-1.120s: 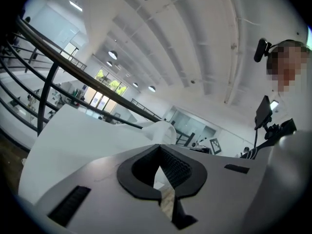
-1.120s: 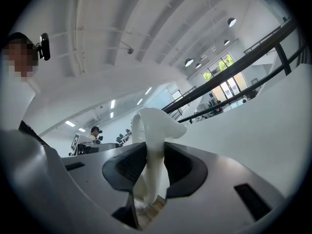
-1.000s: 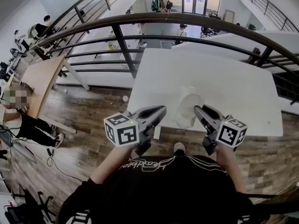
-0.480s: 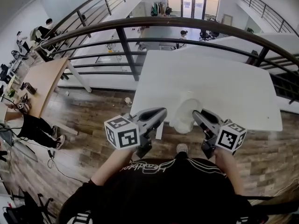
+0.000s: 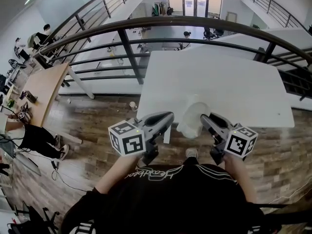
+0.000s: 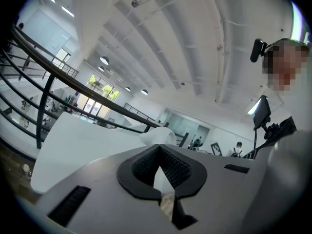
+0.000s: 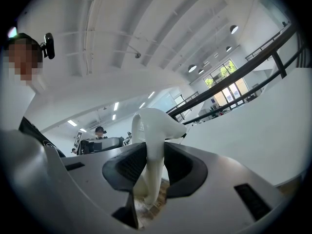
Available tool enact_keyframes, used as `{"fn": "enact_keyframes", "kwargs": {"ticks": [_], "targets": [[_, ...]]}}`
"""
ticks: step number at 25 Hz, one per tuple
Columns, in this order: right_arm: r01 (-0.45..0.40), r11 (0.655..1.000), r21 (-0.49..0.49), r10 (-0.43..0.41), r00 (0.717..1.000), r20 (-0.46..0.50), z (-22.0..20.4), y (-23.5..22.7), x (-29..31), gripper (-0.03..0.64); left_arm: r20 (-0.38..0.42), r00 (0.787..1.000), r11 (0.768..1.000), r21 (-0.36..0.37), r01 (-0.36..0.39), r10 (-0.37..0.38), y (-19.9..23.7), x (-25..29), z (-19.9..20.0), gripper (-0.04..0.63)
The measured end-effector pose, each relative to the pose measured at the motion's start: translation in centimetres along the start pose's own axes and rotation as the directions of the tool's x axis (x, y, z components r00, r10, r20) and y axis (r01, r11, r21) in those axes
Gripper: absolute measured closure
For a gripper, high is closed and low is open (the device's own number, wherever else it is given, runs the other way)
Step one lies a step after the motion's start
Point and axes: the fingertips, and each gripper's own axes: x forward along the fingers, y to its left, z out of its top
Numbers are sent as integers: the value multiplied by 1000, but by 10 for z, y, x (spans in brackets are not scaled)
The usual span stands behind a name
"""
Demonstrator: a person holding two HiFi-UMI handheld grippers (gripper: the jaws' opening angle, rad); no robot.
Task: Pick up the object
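**Right claw** (image 7: 152,149): closed on the thin wall of the white object (image 7: 155,123), which rises between both pads.

**Object:** at the near edge of the white worktop (image 5: 229,82). The views do not show whether it rests on the worktop or hangs just clear of it.

**Left claw** (image 6: 158,149): jaws together at the tips, nothing held. It hangs just off the worktop's near edge, beside the object and apart from it.

**Risks, as judged:**
- The wall looks soft and is pinched at one side only, so it may buckle or slide out of the pads when raised.
- At the worktop's near edge, a lost grip would likely drop the object to the wood floor (image 5: 97,126) rather than back onto the worktop.
- A tilted lift would worsen the slip.
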Motion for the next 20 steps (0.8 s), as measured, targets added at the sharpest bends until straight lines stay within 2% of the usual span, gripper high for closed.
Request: {"fn": "enact_keyframes", "kwargs": {"ticks": [20], "targets": [[26,1000,15,-26,1000,-2,-3,-1,-1,506,-7,1000,1000,-11,5,-5,1,-3,0,588]]}}
